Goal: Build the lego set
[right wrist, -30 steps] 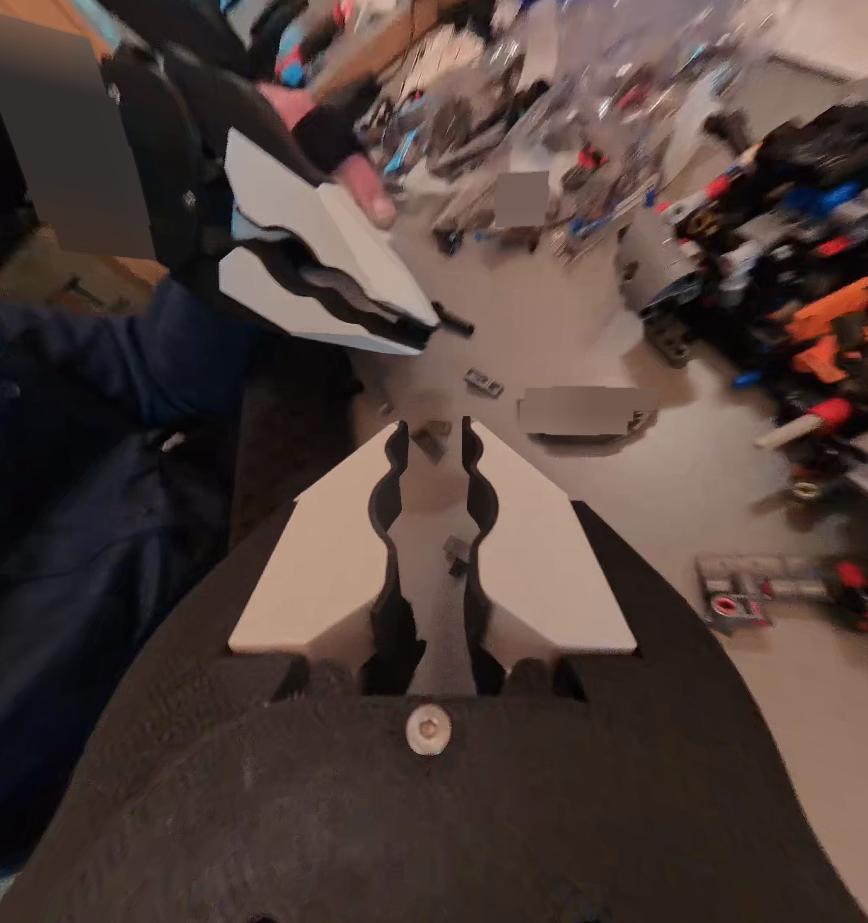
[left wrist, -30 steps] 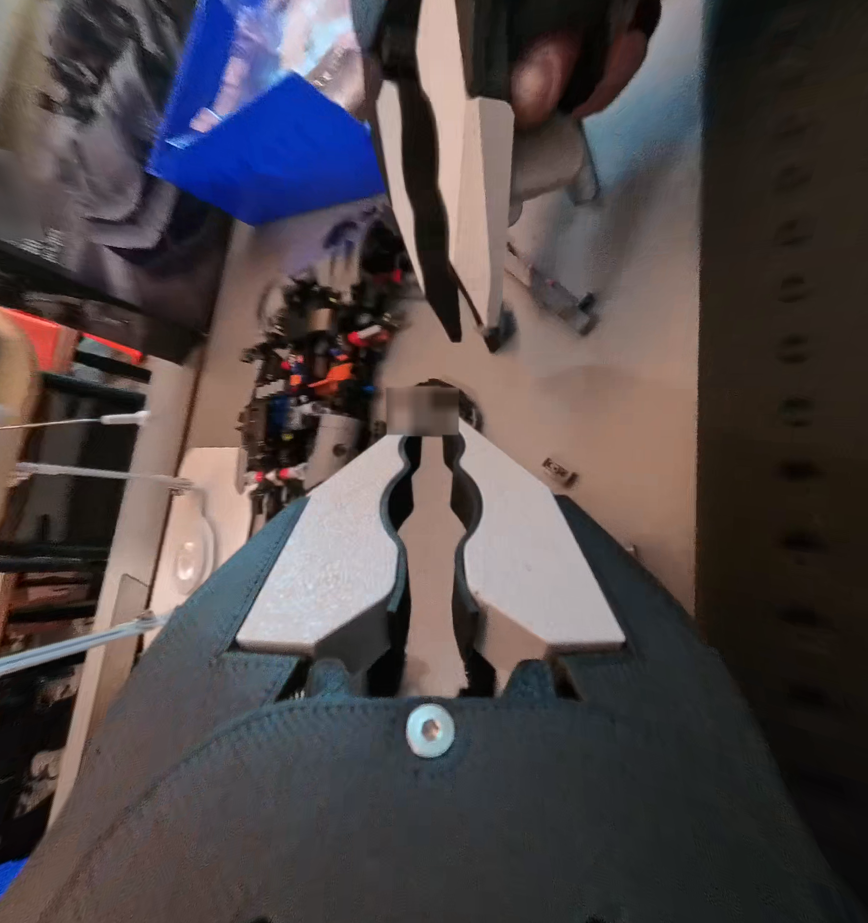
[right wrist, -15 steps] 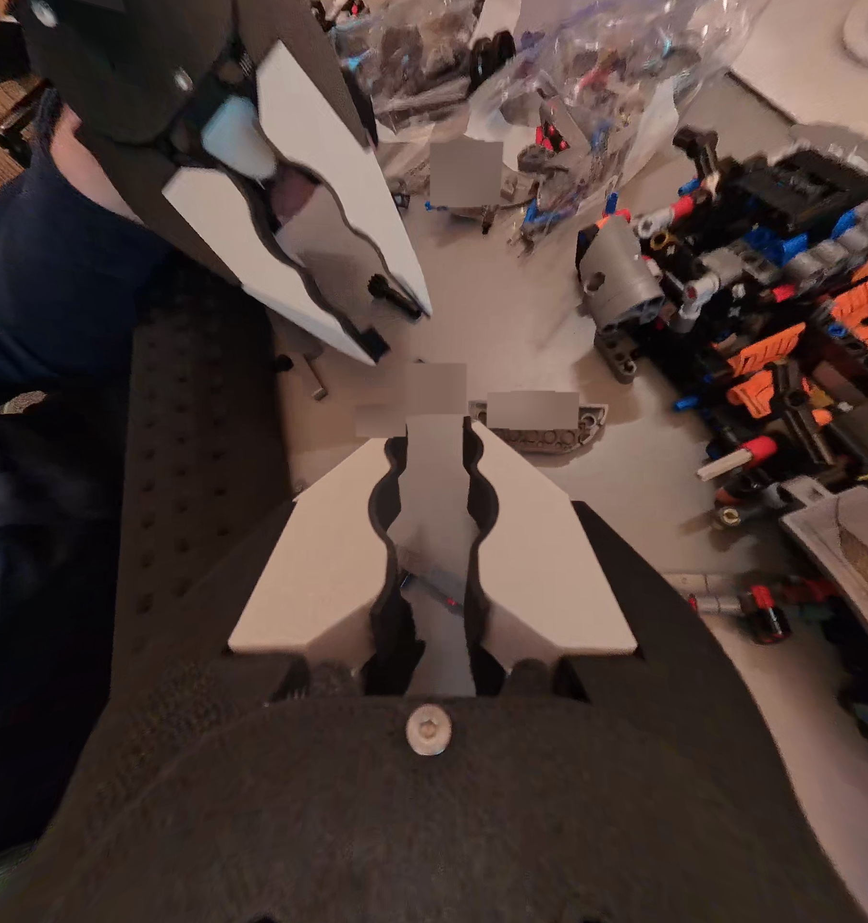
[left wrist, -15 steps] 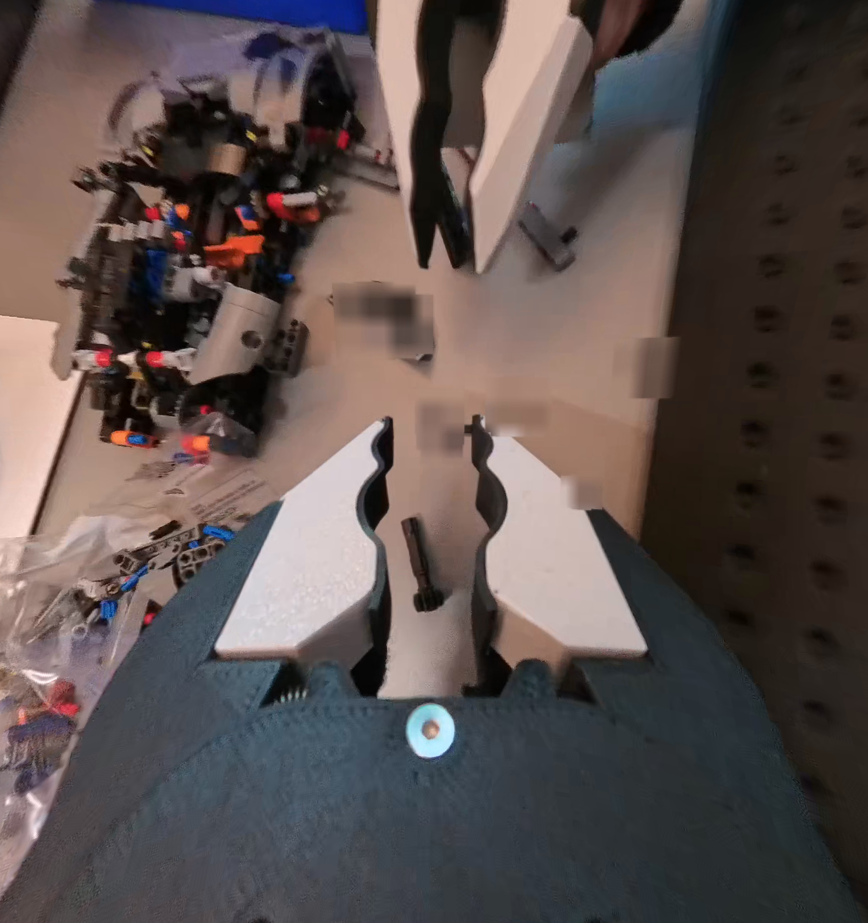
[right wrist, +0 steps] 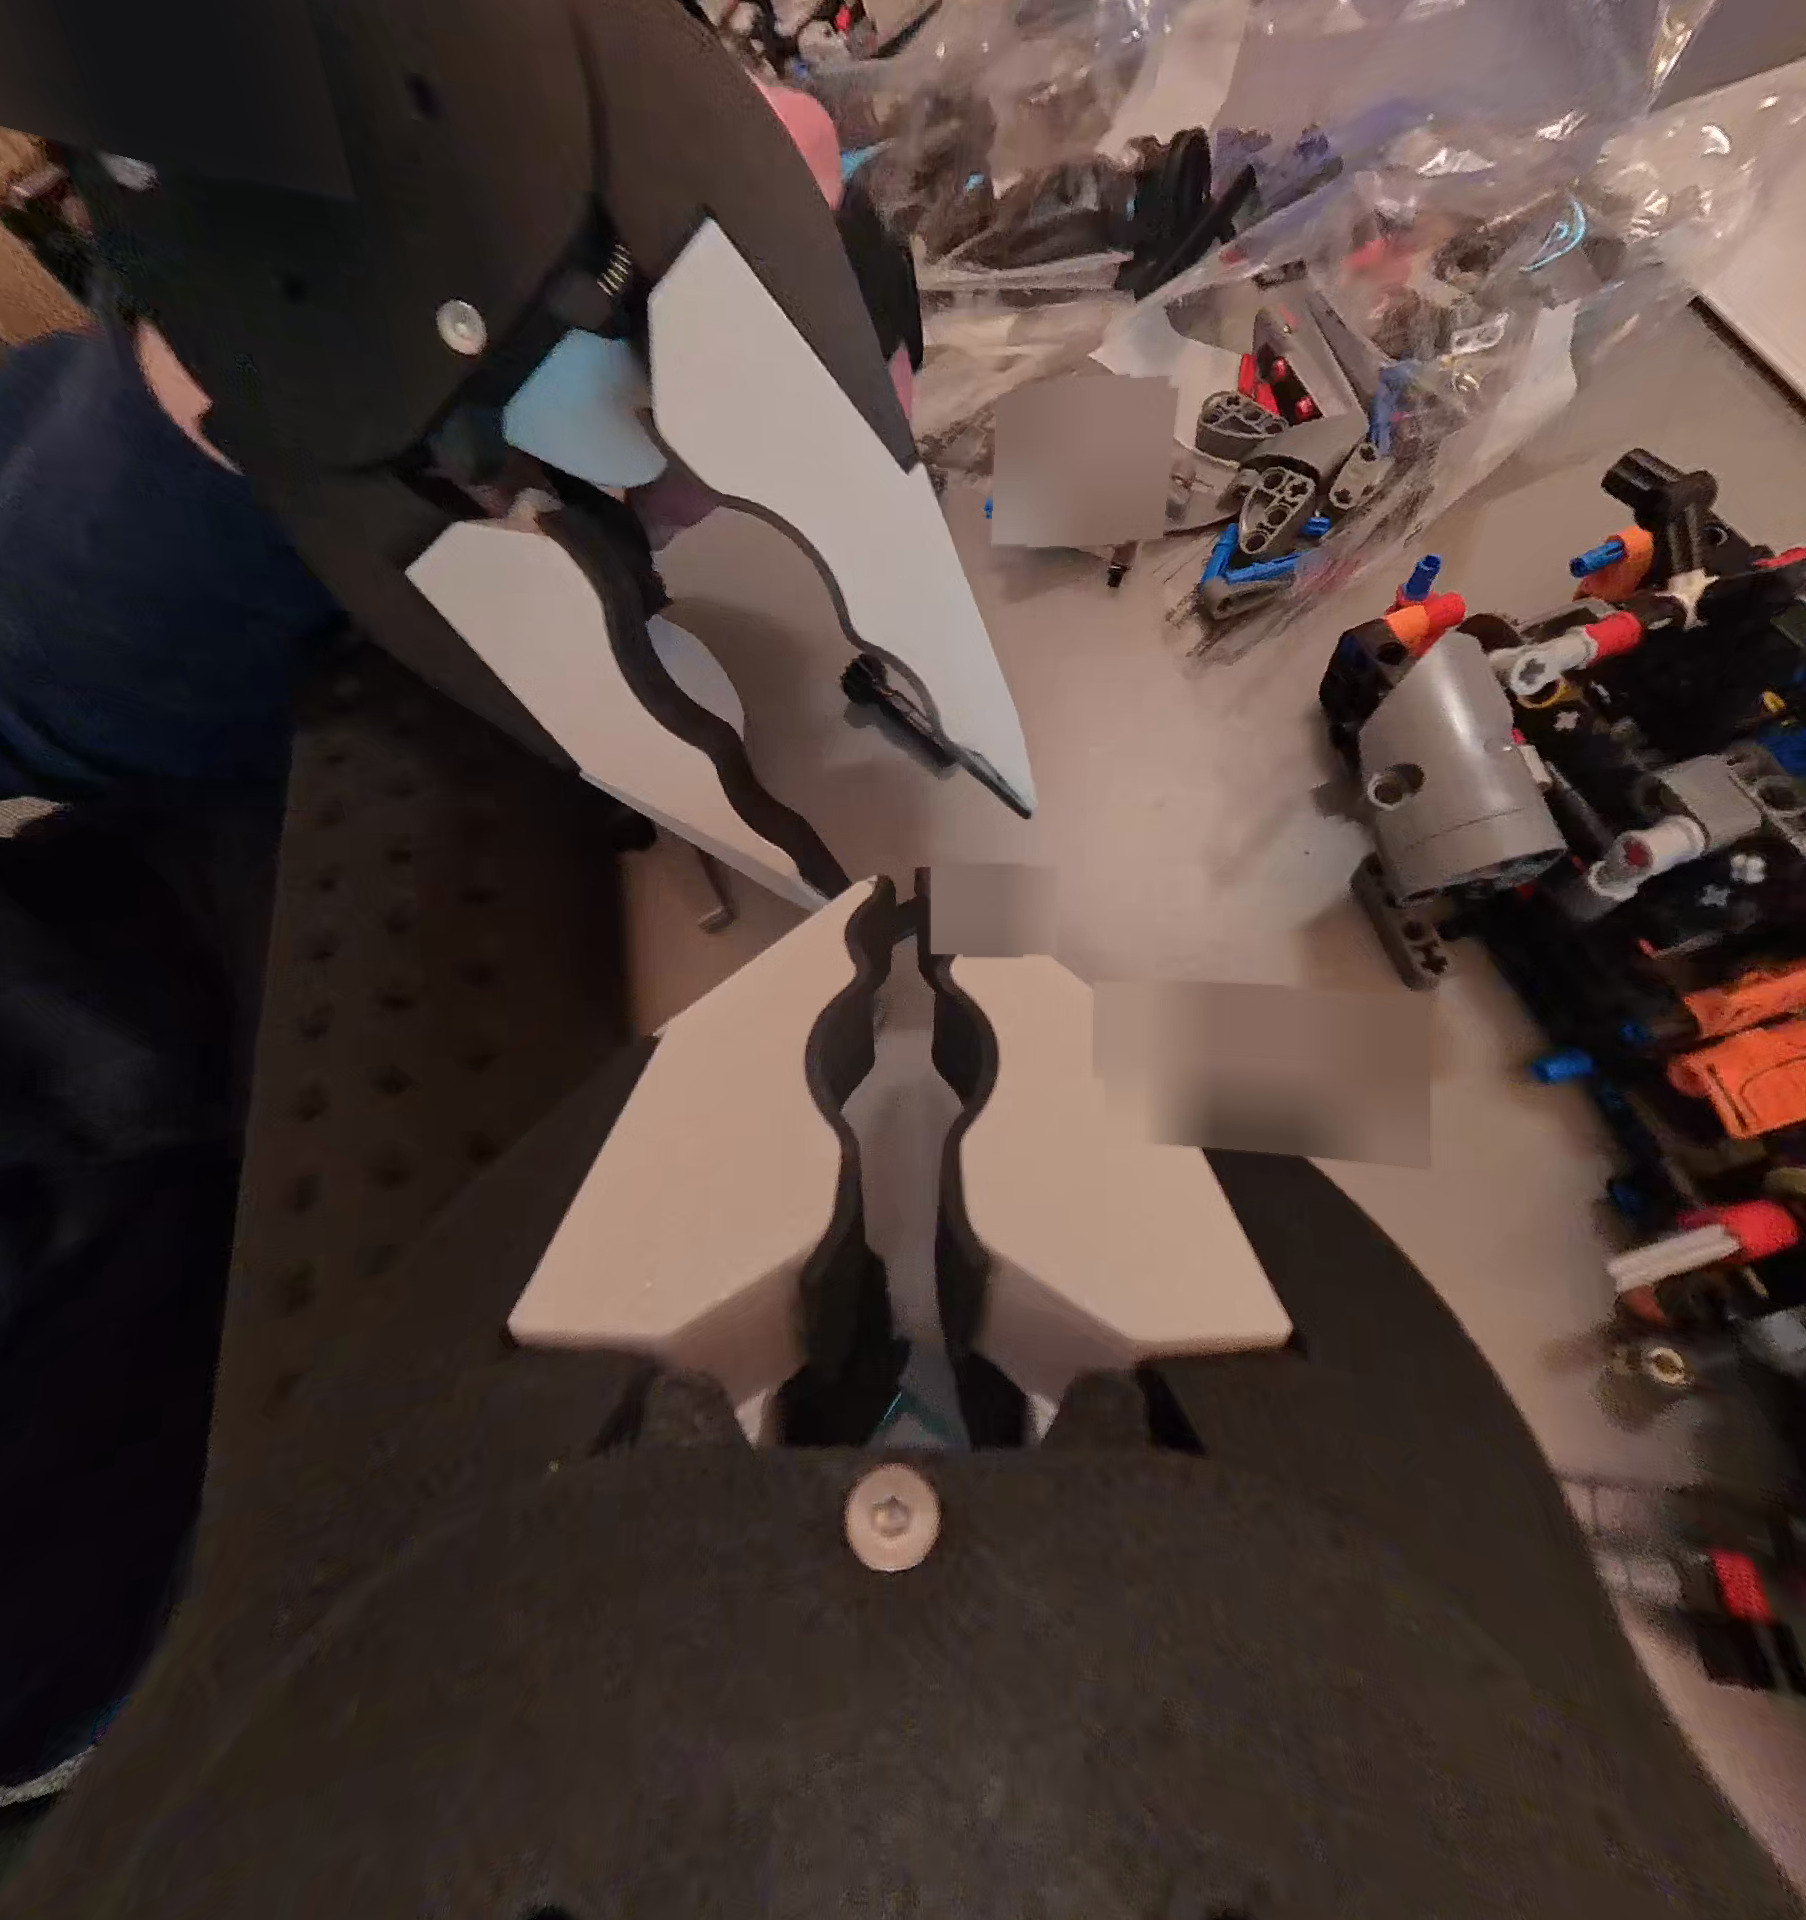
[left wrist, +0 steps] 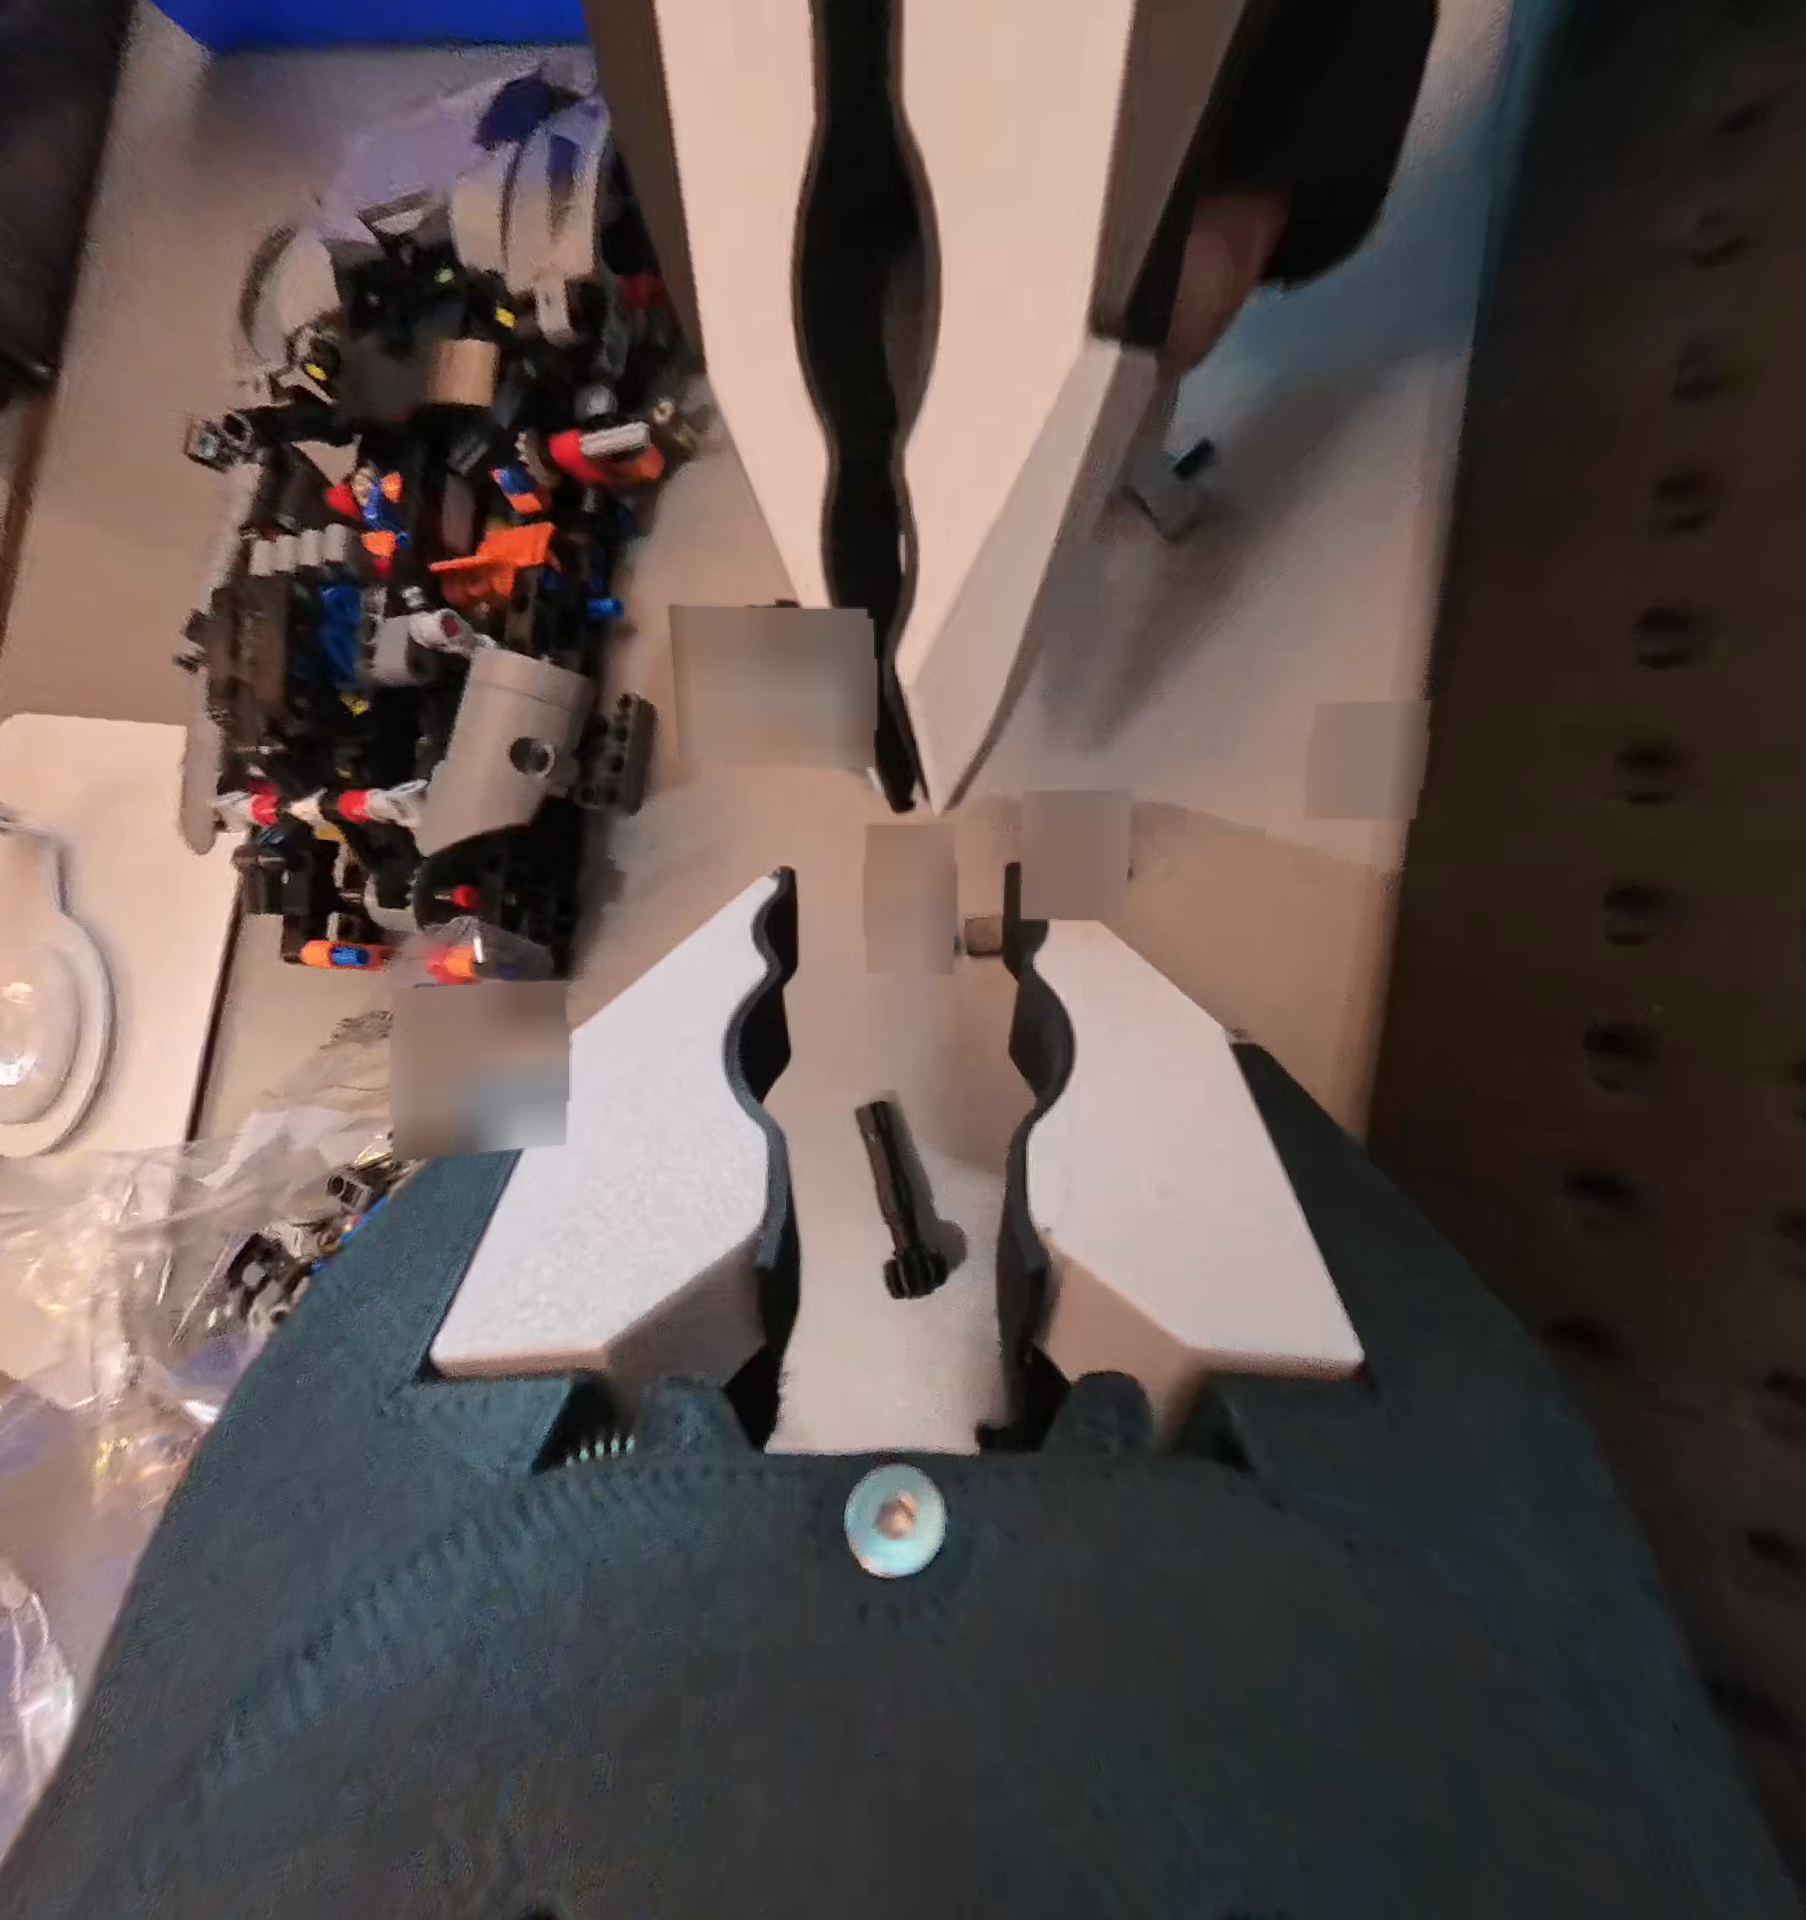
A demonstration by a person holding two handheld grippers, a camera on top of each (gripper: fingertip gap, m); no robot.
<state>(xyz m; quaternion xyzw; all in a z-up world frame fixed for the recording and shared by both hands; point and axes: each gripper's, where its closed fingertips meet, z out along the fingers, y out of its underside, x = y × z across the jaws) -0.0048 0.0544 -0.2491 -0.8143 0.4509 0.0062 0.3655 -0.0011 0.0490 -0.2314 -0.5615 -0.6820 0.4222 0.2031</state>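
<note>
My left gripper (left wrist: 899, 894) is open and low over the pale table. A black axle pin (left wrist: 904, 1195) lies on the table between its fingers, touching neither. The pin also shows in the right wrist view (right wrist: 899, 717). My right gripper (right wrist: 901, 896) is shut, its tips almost meeting the left gripper's (right wrist: 925, 852) lower fingertip. Blur patches hide whether it pinches a piece. From the left wrist view the right gripper (left wrist: 909, 800) comes down from the top. The half-built black, orange and blue lego model (left wrist: 411, 675) lies to the left, and to the right in the right wrist view (right wrist: 1657, 883).
Clear bags of loose parts (right wrist: 1294, 208) lie behind the model and at the lower left (left wrist: 99, 1299). A dark perforated board (left wrist: 1657, 935) borders the table. A small grey piece (left wrist: 1169, 488) lies by the right gripper. A grey pin (right wrist: 717, 899) lies at the table edge. Only a small space, under 4 cm, lies between the two pairs of fingers.
My right gripper has closed and moved in to the left gripper's tips. The left gripper has dropped to the table, opened wider, and now has the black pin between its fingers.
</note>
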